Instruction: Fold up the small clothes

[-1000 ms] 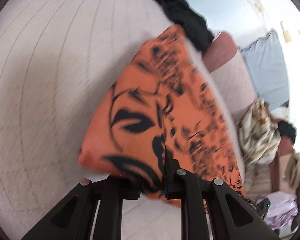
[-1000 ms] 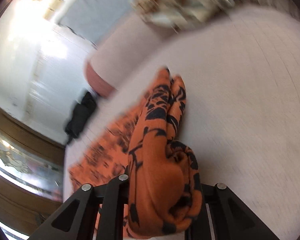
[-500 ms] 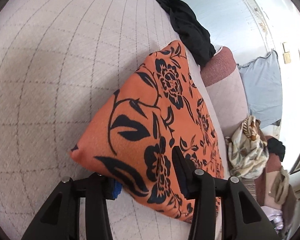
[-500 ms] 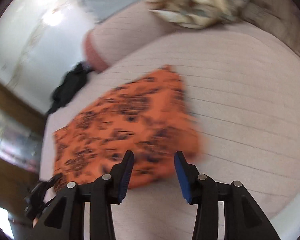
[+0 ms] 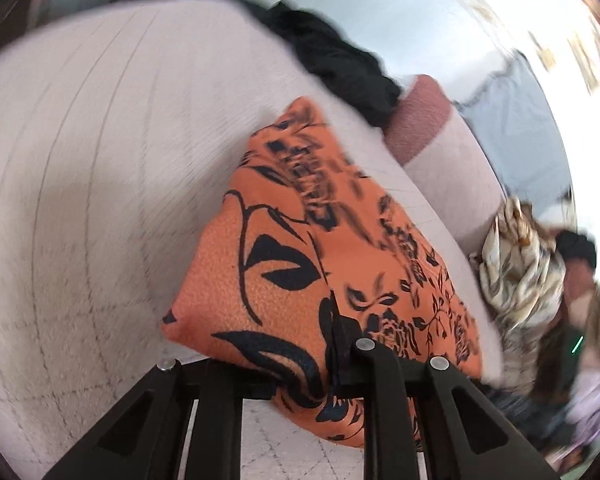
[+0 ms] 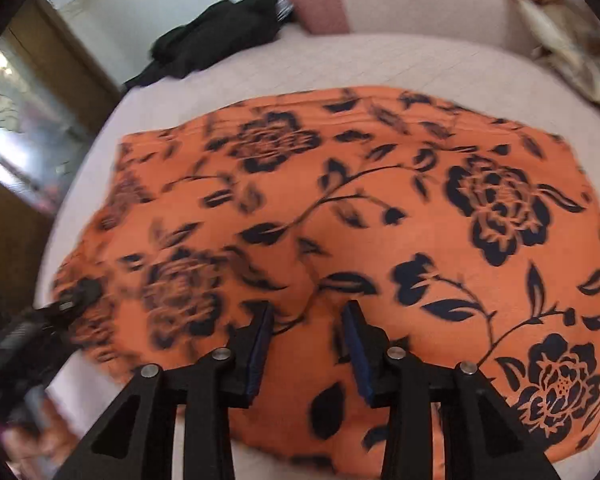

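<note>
Two grippers at work: left gripper (image 5: 332, 364) just closed again, clamped on cloth (image 6: 340, 216) corner; right gripper (image 6: 306, 344) let go, moved over, narrowing but apart above the fabric. Now spread flat on bed (image 6: 380, 56). Likely readying next fold.

Left gripper (image 5: 300, 364): angled downward, jaws just closed in, clamped on orange cloth (image 5: 284, 264).
Right gripper (image 6: 306, 344): pointing steeply down, jaws just narrowed slightly, parted, gripping nothing.
</note>
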`<state>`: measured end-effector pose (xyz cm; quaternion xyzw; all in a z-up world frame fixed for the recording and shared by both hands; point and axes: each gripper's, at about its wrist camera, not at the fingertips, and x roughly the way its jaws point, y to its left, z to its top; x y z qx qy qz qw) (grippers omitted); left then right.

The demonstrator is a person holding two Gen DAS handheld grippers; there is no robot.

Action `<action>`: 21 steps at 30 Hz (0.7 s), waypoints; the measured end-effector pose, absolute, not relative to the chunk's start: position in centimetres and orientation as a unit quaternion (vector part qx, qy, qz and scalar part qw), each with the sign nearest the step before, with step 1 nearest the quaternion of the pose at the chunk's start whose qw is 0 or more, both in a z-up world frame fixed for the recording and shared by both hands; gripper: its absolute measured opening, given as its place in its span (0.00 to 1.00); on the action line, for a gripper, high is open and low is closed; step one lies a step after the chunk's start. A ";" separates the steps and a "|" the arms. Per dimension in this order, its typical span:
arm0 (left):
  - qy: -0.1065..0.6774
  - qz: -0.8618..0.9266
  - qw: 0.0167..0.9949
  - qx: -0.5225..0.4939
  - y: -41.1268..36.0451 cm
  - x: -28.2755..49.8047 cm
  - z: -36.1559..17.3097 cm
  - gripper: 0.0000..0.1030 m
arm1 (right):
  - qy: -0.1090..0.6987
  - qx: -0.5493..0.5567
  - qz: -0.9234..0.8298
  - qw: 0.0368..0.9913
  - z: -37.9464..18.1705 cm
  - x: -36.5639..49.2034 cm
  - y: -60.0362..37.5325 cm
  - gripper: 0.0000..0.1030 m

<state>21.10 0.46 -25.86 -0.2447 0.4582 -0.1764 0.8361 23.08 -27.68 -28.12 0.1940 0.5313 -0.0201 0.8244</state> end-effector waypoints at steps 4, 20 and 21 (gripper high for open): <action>0.400 -0.198 0.883 -0.147 -2.9 19.3 -22.8 0.17 | 0.502 0.256 0.022 0.825 -23.9 24.4 -30.0 0.57; 0.310 -0.290 0.899 0.110 -14.6 12.9 -21.6 0.16 | 0.523 0.213 0.146 0.812 -17.0 34.4 -25.7 0.75; 0.307 -0.292 0.898 0.119 -14.9 12.6 -21.8 0.16 | 0.528 0.198 0.137 0.815 -17.3 35.1 -25.1 0.75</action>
